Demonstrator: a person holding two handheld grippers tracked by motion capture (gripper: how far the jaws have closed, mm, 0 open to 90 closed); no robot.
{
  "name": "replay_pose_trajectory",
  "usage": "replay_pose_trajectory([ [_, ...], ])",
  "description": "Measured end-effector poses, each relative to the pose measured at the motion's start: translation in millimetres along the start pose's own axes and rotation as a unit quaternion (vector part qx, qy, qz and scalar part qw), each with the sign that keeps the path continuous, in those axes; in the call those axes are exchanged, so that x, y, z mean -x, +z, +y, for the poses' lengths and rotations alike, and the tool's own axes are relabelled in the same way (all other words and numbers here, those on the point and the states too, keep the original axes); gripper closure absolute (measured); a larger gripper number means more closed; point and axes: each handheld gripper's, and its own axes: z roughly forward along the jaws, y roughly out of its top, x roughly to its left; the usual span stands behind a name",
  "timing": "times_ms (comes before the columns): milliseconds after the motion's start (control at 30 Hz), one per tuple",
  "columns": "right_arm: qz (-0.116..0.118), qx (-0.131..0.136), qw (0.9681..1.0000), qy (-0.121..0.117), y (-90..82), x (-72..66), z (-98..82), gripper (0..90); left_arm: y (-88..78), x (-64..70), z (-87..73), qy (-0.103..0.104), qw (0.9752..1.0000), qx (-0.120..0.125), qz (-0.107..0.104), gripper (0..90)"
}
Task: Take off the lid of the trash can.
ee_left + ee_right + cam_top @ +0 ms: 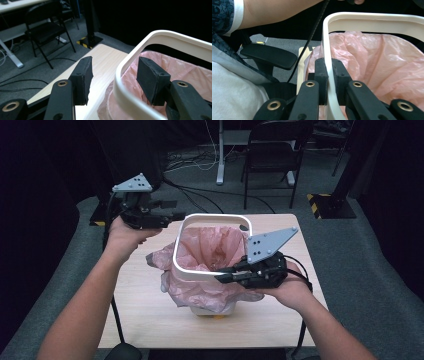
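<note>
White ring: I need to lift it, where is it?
High view, centre: the white ring sits atop the pink bag, clamped by the right gripper.

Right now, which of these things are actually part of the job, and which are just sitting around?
In the job:
white rim frame
pink bag
small white bin
right tongs, clamped on the frame
left tongs, open astride it

Just around:
black folding chair
floor cables
table

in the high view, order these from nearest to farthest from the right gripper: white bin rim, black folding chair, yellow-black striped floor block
1. White plastic bin rim: clamped in the right gripper, on the near right side.
2. Yellow-and-black striped floor block: beyond the table's far right corner.
3. Black folding chair: farther back, on the grey floor.
</note>
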Motion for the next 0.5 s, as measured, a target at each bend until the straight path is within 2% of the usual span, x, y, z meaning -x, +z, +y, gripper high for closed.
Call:
replay_pose_trajectory([
  [167, -0.020, 0.005, 0.9998, 0.007, -9.9, 2.2, -2.2, 84.0, -8.6, -5.5, -8.4, -0.008, 0.9999, -0.001, 0.011, 45.2],
  [300, -0.033, 0.006, 0.9994, 0.009, -15.3, 4.3, -4.2, 84.0, -9.3, -7.0, -16.4, -0.015, 0.9998, -0.004, 0.014, 45.2],
  [500, -0.066, 0.010, 0.9976, 0.016, -29.2, 8.3, -10.8, 83.9, -10.6, -6.9, -32.1, -0.017, 0.9997, -0.007, 0.017, 45.2],
])
